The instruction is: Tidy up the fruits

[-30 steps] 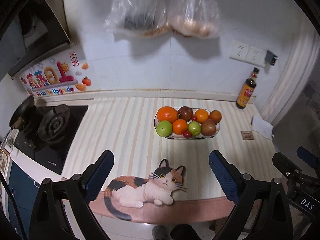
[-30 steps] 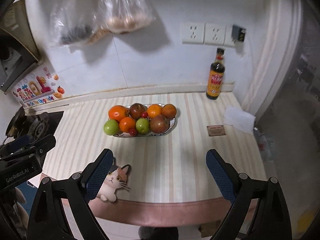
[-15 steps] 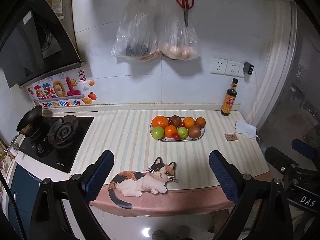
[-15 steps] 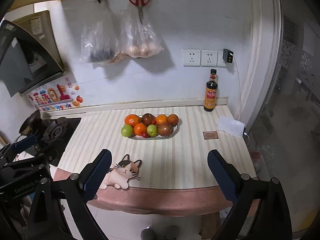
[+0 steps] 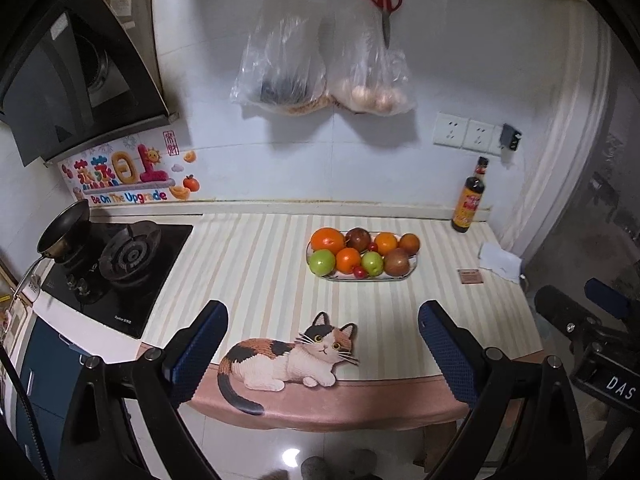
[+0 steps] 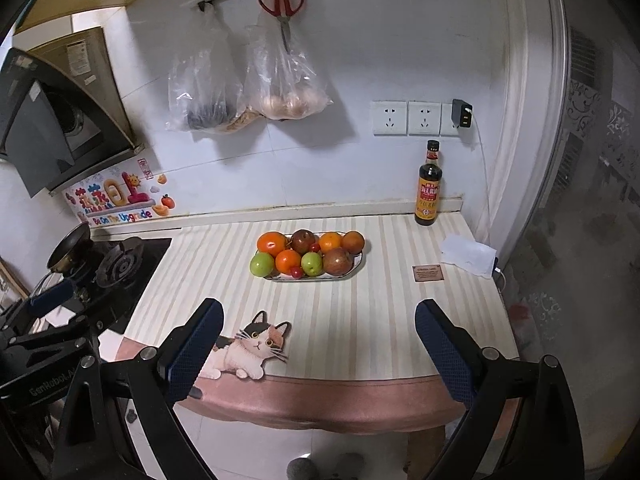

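Note:
An oval plate on the striped counter holds several fruits: oranges, green apples, dark red fruits and small cherry tomatoes. My left gripper is open and empty, held back off the counter's front edge. My right gripper is also open and empty, likewise in front of the counter. Each gripper shows at the edge of the other's view.
A cat-shaped mat lies at the counter's front edge. A gas stove with a small pan is on the left. A sauce bottle, white paper and a brown card sit right. Bags and scissors hang on the wall.
Both grippers have pulled back and up from the counter, so the plate looks smaller and farther. Between half a second ago and now the views came slightly closer again. Both stayed open.

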The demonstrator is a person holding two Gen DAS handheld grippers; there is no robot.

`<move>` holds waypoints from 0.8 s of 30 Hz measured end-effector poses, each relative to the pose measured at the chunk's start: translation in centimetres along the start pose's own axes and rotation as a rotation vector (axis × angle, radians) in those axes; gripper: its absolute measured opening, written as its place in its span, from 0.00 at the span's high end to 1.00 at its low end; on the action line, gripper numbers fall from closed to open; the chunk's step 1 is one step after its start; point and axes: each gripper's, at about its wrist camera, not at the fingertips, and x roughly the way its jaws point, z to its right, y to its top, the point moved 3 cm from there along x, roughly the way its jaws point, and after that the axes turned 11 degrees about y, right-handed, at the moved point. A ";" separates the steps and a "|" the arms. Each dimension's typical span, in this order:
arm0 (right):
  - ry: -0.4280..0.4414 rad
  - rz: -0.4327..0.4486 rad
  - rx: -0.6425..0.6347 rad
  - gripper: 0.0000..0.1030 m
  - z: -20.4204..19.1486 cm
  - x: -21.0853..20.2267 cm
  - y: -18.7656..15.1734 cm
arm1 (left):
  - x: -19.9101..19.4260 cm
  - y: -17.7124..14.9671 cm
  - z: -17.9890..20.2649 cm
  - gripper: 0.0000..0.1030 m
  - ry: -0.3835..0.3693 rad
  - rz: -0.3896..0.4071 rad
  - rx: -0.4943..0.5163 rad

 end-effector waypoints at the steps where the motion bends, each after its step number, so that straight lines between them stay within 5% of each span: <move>1: -0.006 -0.006 0.001 0.04 0.2 0.7 0.4 | 0.7 0.3 0.1 0.04 0.001 -0.008 0.002; 13: -0.069 -0.111 0.000 0.04 3.1 11.6 4.1 | 9.2 4.0 1.3 0.00 0.073 -0.087 0.020; 24: -0.080 -0.158 0.019 0.04 4.6 15.7 5.6 | 13.3 5.1 2.5 0.00 0.065 -0.152 0.032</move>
